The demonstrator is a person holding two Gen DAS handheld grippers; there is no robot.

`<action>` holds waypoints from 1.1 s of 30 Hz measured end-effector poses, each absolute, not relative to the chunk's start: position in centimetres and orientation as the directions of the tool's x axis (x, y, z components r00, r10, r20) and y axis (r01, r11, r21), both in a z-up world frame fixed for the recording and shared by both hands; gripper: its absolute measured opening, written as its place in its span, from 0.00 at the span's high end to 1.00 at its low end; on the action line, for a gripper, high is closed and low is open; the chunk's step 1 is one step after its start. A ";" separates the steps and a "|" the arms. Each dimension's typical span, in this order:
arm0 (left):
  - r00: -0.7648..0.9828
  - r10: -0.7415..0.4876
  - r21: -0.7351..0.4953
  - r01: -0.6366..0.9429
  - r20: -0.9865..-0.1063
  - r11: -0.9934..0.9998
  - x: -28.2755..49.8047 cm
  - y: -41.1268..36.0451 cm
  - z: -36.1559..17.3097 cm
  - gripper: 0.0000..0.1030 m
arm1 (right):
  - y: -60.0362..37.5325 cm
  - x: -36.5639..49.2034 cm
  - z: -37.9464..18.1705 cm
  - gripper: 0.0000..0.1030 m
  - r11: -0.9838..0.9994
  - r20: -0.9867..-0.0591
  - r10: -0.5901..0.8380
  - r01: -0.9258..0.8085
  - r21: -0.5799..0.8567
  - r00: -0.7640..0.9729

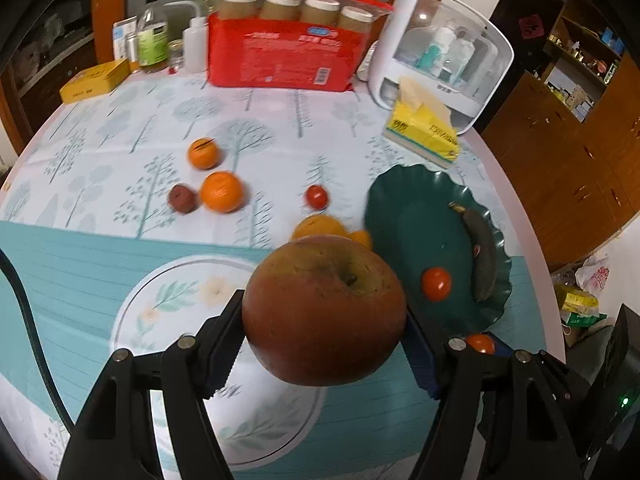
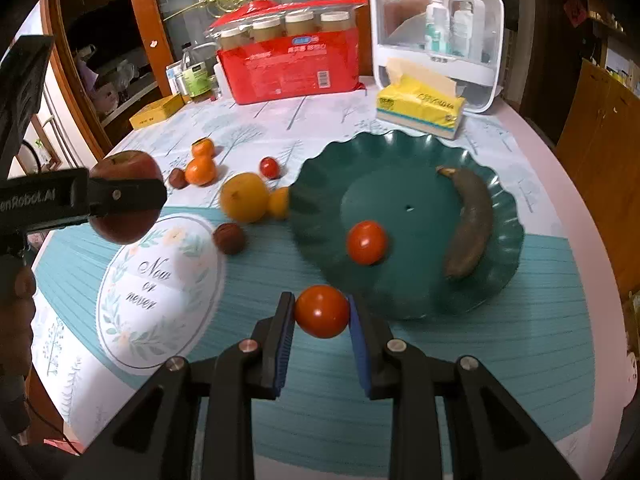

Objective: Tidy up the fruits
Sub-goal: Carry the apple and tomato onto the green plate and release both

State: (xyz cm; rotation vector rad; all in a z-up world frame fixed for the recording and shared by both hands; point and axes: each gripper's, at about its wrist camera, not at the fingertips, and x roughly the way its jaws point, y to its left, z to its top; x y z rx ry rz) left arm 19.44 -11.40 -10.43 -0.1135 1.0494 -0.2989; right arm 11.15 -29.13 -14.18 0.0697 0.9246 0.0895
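Right wrist view shows the right tongs (image 2: 322, 316) closed on one small red tomato (image 2: 322, 311), its blue pads pressing both sides, held above the tabletop (image 2: 500, 340) just before the near rim of the green scalloped plate (image 2: 400, 152). On that plate lie two things: one tomato in the plate (image 2: 367, 242) and one dark, overripe banana (image 2: 468, 220) along its right side. Left of the plate, on the tree-printed cloth, I count one large orange (image 2: 244, 197) with a small orange (image 2: 279, 202) touching the plate's edge, one brown fruit (image 2: 229, 238) near them, a further tomato (image 2: 269, 167), two mandarins (image 2: 201, 170) set one behind the other, and one more dark brown fruit (image 2: 177, 178) beside them.

At the left edge, the left tongs (image 2: 132, 196) hold one big red apple (image 2: 126, 196) raised off the tabletop; in the left wrist view these tongs (image 1: 324, 320) stand about half open, their pads clamped on the apple's (image 1: 324, 308) two sides, with the plate (image 1: 400, 208) just to the right.

Along the far edge stand one red pack holding four jars (image 2: 292, 64), one white cosmetics case (image 2: 436, 32), one yellow tissue pack (image 2: 420, 106), one yellow box (image 2: 156, 112), and a few bottles (image 2: 194, 76) whose number I cannot tell.
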 end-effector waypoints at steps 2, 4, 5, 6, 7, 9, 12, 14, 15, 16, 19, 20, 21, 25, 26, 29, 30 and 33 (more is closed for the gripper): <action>0.467 -0.296 -0.230 0.193 -0.833 0.954 20.0 -12.4 -10.2 0.32 | -30.1 11.5 -14.1 0.74 0.994 -0.790 0.111 -0.050 0.102 0.603; 0.473 -0.295 -0.224 0.201 -0.831 0.954 20.7 -13.7 -9.9 0.32 | -31.0 11.8 -14.1 0.74 0.993 -0.784 0.116 -0.055 0.104 0.610; 0.474 -0.293 -0.221 0.204 -0.830 0.954 21.1 -14.2 -9.9 0.32 | -31.5 12.0 -14.1 0.74 0.993 -0.781 0.117 -0.056 0.105 0.614; 0.475 -0.291 -0.215 0.209 -0.831 0.954 21.5 -15.0 -9.8 0.32 | -31.9 12.1 -14.1 0.74 0.993 -0.779 0.119 -0.057 0.107 0.616; 0.475 -0.290 -0.212 0.212 -0.831 0.954 21.9 -15.3 -9.8 0.32 | -32.2 12.3 -14.2 0.74 0.992 -0.778 0.121 -0.057 0.108 0.617; 0.474 -0.289 -0.204 0.223 -0.832 0.953 22.7 -16.5 -9.8 0.32 | -33.0 12.9 -14.3 0.74 0.992 -0.777 0.128 -0.059 0.116 0.617; 0.471 -0.287 -0.194 0.237 -0.834 0.952 23.6 -18.0 -10.0 0.32 | -33.9 13.4 -14.6 0.74 0.989 -0.776 0.142 -0.061 0.134 0.614; 0.464 -0.285 -0.187 0.245 -0.839 0.951 24.1 -18.9 -10.4 0.32 | -34.4 13.8 -14.9 0.74 0.987 -0.777 0.153 -0.062 0.146 0.611; 0.453 -0.279 -0.183 0.246 -0.846 0.952 24.5 -19.5 -10.8 0.32 | -34.6 14.0 -15.1 0.74 0.986 -0.777 0.160 -0.065 0.152 0.609; 0.446 -0.277 -0.182 0.246 -0.851 0.952 24.6 -19.8 -11.1 0.32 | -34.8 14.2 -15.3 0.74 0.985 -0.778 0.167 -0.068 0.158 0.605; 0.414 -0.278 -0.187 0.246 -0.867 0.951 25.3 -20.8 -12.2 0.32 | -35.1 14.6 -15.9 0.74 0.981 -0.784 0.189 -0.083 0.174 0.592; 0.405 -0.278 -0.188 0.249 -0.871 0.950 25.4 -21.1 -12.6 0.32 | -35.2 14.8 -16.1 0.74 0.980 -0.785 0.198 -0.088 0.181 0.587; 0.392 -0.277 -0.186 0.253 -0.877 0.949 25.7 -21.6 -13.1 0.32 | -35.3 14.9 -16.3 0.74 0.978 -0.787 0.205 -0.091 0.187 0.581; 0.356 -0.285 -0.201 0.254 -0.890 0.946 26.2 -22.5 -14.6 0.32 | -35.5 15.3 -16.9 0.74 0.975 -0.794 0.219 -0.104 0.195 0.568; 0.345 -0.292 -0.214 0.247 -0.892 0.945 26.4 -22.7 -15.0 0.32 | -35.4 15.4 -17.1 0.74 0.975 -0.797 0.222 -0.109 0.195 0.562; 0.324 -0.297 -0.224 0.245 -0.898 0.943 26.6 -23.0 -16.0 0.32 | -35.4 15.8 -17.7 0.74 0.974 -0.804 0.224 -0.118 0.191 0.551; 0.315 -0.299 -0.228 0.245 -0.901 0.942 26.7 -23.1 -16.3 0.32 | -35.4 15.9 -17.8 0.74 0.975 -0.806 0.223 -0.118 0.190 0.548; 0.297 -0.303 -0.235 0.244 -0.905 0.941 27.0 -23.2 -16.9 0.31 | -35.5 16.0 -18.2 0.74 0.974 -0.810 0.226 -0.115 0.195 0.541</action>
